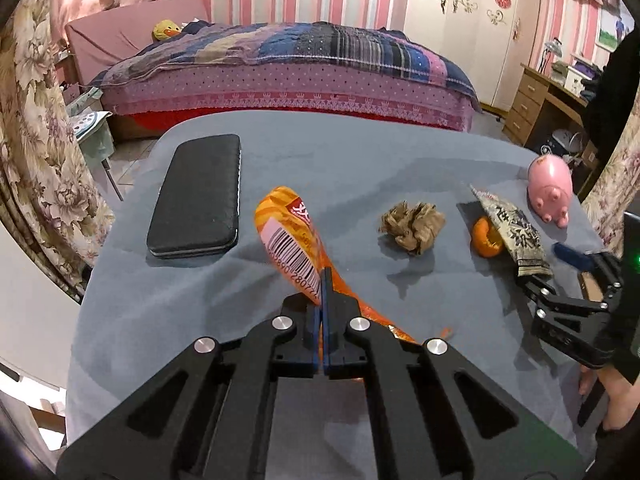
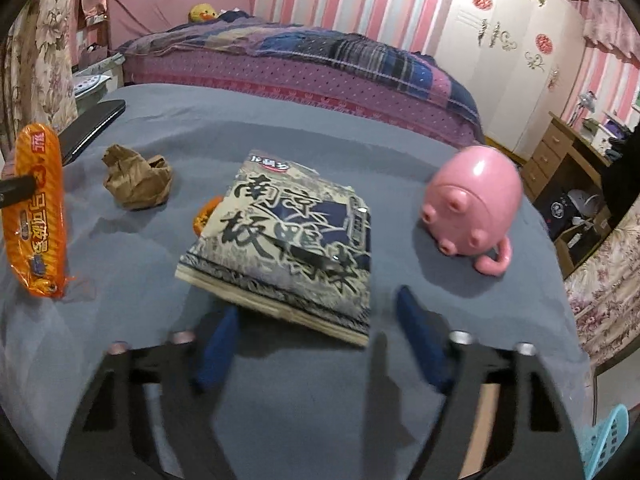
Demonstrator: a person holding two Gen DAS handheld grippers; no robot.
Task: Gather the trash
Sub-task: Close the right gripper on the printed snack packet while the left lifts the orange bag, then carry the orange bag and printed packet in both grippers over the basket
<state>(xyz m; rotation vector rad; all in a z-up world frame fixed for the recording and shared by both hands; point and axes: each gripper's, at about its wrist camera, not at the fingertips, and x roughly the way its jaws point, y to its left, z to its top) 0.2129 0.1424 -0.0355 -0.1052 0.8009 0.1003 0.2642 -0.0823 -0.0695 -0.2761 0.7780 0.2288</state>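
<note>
My left gripper [image 1: 322, 280] is clamped on the orange snack wrapper [image 1: 290, 240], pinching it near its lower end so that the barcoded length sticks up and away from the jaws; in the right wrist view the same wrapper hangs off the cloth at the far left. My right gripper [image 2: 316, 320] stands spread wide and gripping nothing, its blue fingers [image 2: 218, 344] either side of the near edge of the printed snack packet [image 2: 296, 240].

To take the packet cleanly, I judge I should slide one finger under that raised near edge and close across the thin side, not press down on the flat face, which would only push it along the grey cloth [image 2: 280, 392].

The packet is flat, beige and dark blue, with large characters, and it lies in the middle of the table, propped on a small orange fruit [image 2: 206, 212] that peeks out at its left. A crumpled brown paper ball [image 2: 138, 184] sits further left and farther off. The pink pig figure [image 2: 474, 208] at the right and the black case [image 1: 198, 196] at the far left do not look like trash to me.
</note>
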